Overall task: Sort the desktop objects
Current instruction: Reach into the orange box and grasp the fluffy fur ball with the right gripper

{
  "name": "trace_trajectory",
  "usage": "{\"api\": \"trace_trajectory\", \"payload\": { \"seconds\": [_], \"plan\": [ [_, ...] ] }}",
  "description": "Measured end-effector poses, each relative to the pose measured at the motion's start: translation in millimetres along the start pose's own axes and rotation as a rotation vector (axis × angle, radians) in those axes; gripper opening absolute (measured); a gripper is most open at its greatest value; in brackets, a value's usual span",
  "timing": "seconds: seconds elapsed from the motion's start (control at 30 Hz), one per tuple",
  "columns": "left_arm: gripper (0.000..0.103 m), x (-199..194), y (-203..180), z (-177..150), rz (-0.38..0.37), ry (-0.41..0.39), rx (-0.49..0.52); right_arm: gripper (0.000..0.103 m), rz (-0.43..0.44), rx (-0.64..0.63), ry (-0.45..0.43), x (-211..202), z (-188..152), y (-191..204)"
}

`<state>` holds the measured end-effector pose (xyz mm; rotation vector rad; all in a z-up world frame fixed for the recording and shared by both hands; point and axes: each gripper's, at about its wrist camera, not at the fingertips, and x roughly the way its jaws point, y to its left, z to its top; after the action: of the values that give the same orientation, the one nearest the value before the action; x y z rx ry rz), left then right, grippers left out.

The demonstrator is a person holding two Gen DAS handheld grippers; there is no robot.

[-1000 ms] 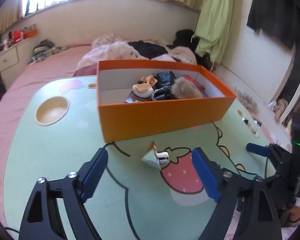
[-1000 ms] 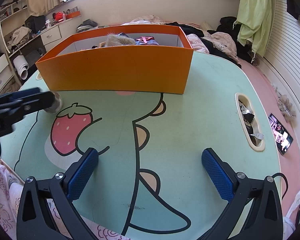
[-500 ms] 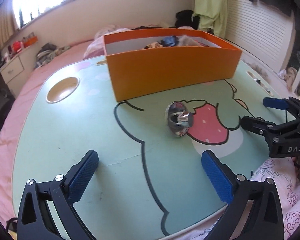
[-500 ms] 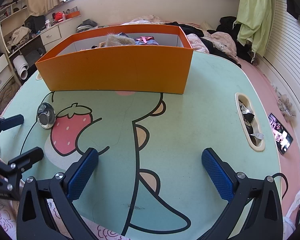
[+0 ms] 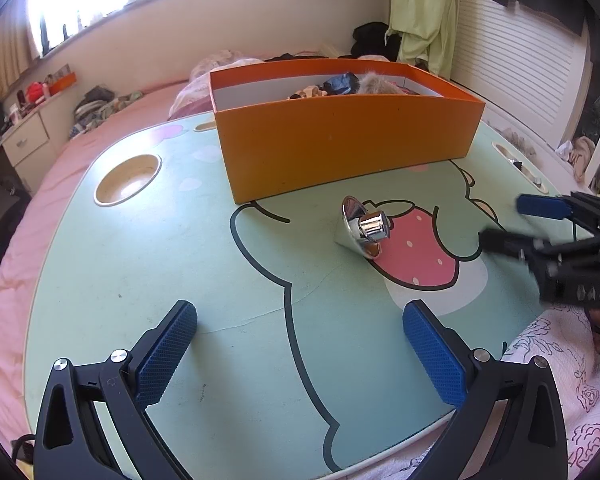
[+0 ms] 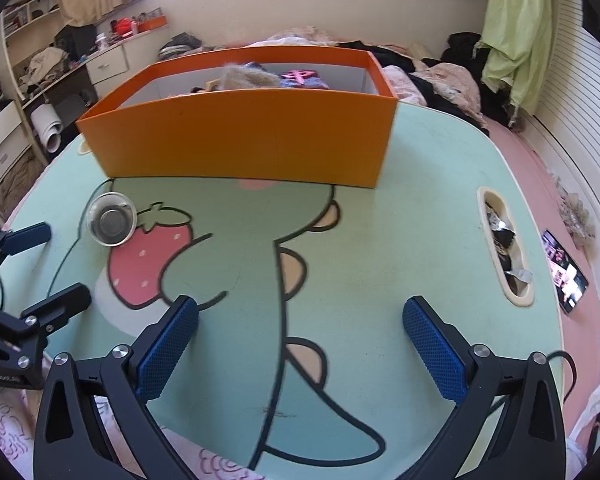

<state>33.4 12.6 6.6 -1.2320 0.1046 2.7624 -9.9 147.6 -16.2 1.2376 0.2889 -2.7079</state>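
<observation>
Nearest in the left wrist view, the left gripper [image 5: 300, 354] hangs over the green table [image 5: 140, 280] with its fingers spread wide and nothing between them. The right gripper [image 6: 300, 354], seen in its own view, is closing its fingers over bare tabletop, also empty. A little farther off, on the strawberry picture, lies a shiny metal cone [image 5: 362, 227] with a small chrome knob, tipped on its side, just in front of the orange box [image 5: 340, 148]. It looks light, hard and slick, and likely to roll; the knob or the rim edge seems the safest hold. The box behind already holds a furry thing and other bits.
</observation>
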Motion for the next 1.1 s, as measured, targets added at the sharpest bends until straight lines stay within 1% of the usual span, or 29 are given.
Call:
{"api": "trace_trajectory", "payload": {
  "seconds": [0.03, 0.07, 0.1, 0.2, 0.27, 0.3, 0.37, 0.47, 0.57, 0.63, 0.67, 0.7, 0.73, 0.77, 0.83, 0.93, 1.03, 1.1],
  "plan": [
    [0.103, 0, 0, 0, 0.000, -0.001, 0.000, 0.072, -0.007, -0.007, -0.009, -2, 2, 3],
    [0.103, 0, 0, 0, -0.001, -0.001, 0.000, 0.059, -0.017, -0.014, -0.020, -6, 5, 7],
    [0.103, 0, 1, -1, -0.001, -0.001, 0.000, 0.056, -0.010, -0.018, -0.038, -12, 11, 11],
    [0.103, 0, 1, -1, -0.001, -0.001, 0.000, 0.056, 0.080, -0.010, -0.092, -33, 39, 18],
    [0.103, 0, 1, -1, -0.001, -0.001, 0.000, 0.056, 0.138, 0.020, -0.096, -39, 68, 18],
    [0.103, 0, 1, -1, -0.001, -0.001, 0.000, 0.056, 0.153, 0.036, -0.089, -37, 83, 17],
    [0.103, 0, 2, -1, -0.001, -0.001, 0.000, 0.056, 0.162, 0.049, -0.037, -25, 109, 17],
    [0.103, 0, 2, -1, -0.001, -0.002, 0.000, 0.056, 0.130, 0.050, 0.071, 10, 134, 20],
    [0.103, 0, 2, -1, -0.001, -0.002, 0.000, 0.056, 0.066, 0.046, 0.136, 40, 138, 20],
    [0.103, 0, 2, -1, -0.002, -0.002, 0.000, 0.056, 0.057, 0.076, 0.188, 59, 137, 15],
    [0.103, 0, 2, -1, -0.001, -0.002, 0.000, 0.054, 0.060, 0.090, 0.208, 65, 135, 13],
    [0.103, -1, 2, -1, -0.001, -0.003, 0.000, 0.043, 0.062, 0.097, 0.207, 67, 135, 11],
    [0.103, -1, 2, -1, -0.002, -0.002, 0.000, 0.036, 0.062, 0.100, 0.191, 66, 134, 10],
    [0.103, 0, 2, -1, -0.001, -0.002, 0.000, 0.034, 0.066, 0.107, 0.177, 62, 132, 8],
    [0.103, -1, 2, -1, -0.001, -0.002, 0.000, 0.034, 0.106, 0.125, 0.144, 51, 129, 5],
    [0.103, -1, 3, -1, -0.002, -0.002, 0.001, 0.034, 0.160, 0.140, 0.071, 19, 128, 2],
    [0.103, -1, 3, -2, -0.002, -0.002, 0.001, 0.034, 0.202, 0.143, -0.045, -20, 123, 1],
    [0.103, -1, 4, -2, -0.002, -0.002, 0.001, 0.034, 0.231, 0.139, -0.115, -44, 113, 1]
  ]
}}
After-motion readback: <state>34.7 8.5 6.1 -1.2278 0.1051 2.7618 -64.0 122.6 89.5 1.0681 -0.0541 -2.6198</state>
